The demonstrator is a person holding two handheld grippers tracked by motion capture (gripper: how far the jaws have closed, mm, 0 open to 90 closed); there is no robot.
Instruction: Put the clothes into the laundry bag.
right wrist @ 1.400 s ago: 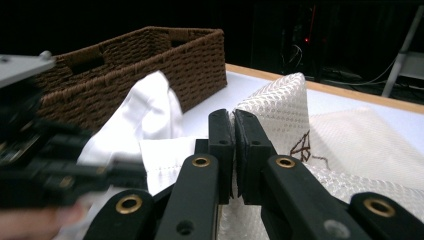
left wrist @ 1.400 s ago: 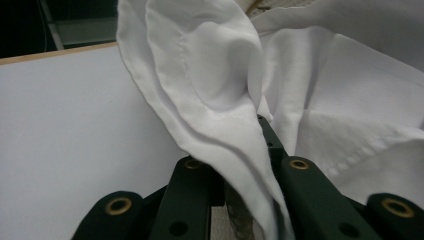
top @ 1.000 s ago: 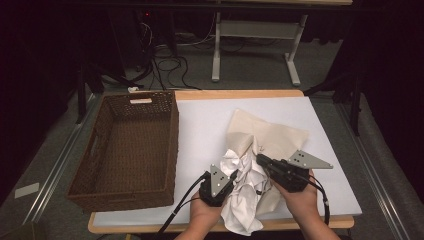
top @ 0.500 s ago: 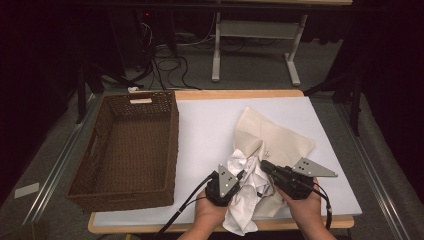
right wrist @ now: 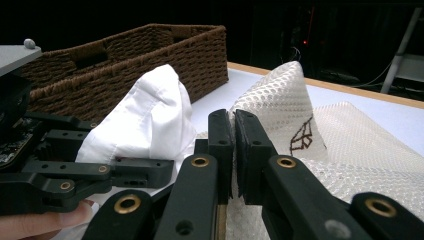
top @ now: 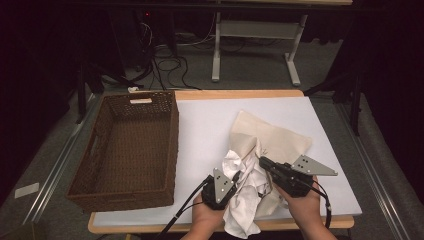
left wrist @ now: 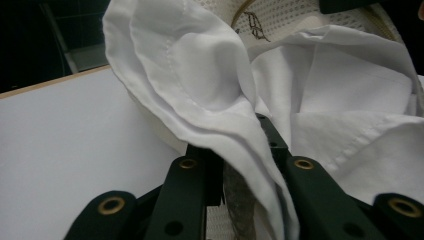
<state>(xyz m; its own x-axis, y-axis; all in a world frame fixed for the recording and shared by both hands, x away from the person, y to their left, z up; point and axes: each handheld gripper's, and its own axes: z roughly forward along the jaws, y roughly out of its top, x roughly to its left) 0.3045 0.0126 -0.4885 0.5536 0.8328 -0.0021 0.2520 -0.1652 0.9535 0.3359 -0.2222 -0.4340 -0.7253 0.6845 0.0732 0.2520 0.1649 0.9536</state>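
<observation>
White tabletop (top: 210, 125) under dim light, dark floor and cables behind. A wicker basket (top: 130, 145) stands empty at the table's left; everything else lies to its right, near the front edge. The right gripper (top: 263, 162) is clamped on the rim of a cream mesh bag (top: 280, 140), jaws pressed together on the netting, apparently to hold the mouth up. The left gripper (top: 235, 176) has a white cloth (top: 245, 200) draped between its jaws, which have just been opening and now sit loose about the folds. Judged from this, the cloth is being fed into the bag, between basket and right gripper.
</observation>
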